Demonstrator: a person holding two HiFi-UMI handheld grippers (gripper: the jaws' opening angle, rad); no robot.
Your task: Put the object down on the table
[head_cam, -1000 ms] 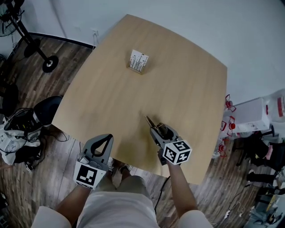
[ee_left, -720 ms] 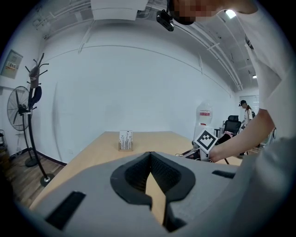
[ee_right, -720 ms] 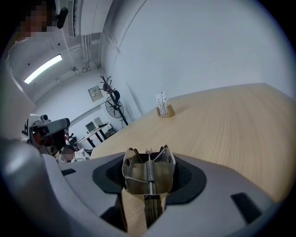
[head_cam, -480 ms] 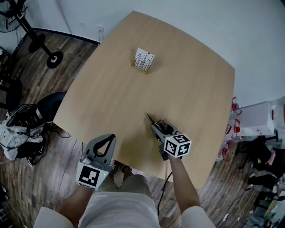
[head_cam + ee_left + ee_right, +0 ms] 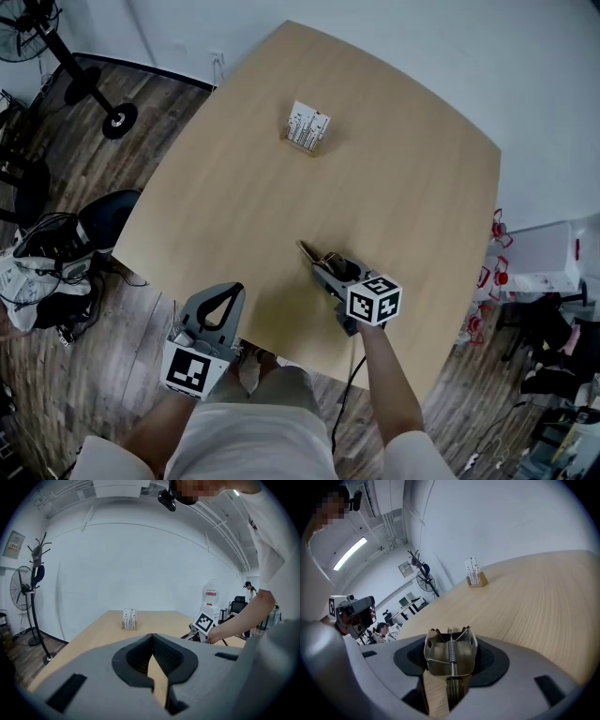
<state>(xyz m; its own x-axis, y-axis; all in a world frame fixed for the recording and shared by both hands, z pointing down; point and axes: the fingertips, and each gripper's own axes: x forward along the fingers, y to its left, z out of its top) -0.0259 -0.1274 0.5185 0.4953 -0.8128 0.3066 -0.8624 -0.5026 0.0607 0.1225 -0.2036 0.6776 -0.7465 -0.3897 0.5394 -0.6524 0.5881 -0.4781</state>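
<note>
My right gripper [image 5: 323,272] hovers low over the near middle of the wooden table [image 5: 403,159], shut on a brass-coloured metal spring clip [image 5: 312,253] whose tip sticks out ahead of the jaws. In the right gripper view the clip [image 5: 450,653] fills the gap between the jaws, spring facing me. My left gripper [image 5: 225,289] hangs at the table's near edge, shut, with nothing in it; the left gripper view shows its jaws [image 5: 152,638] meeting at the tips.
A small wooden stand with white cards [image 5: 307,127] sits at the far side of the table. On the floor to the left are a fan stand [image 5: 112,117] and dark bags with cables [image 5: 47,267]. Red items [image 5: 487,272] lie right of the table.
My right gripper has come down a little closer to the table top, still holding the clip. The left gripper has stayed where it was.
</note>
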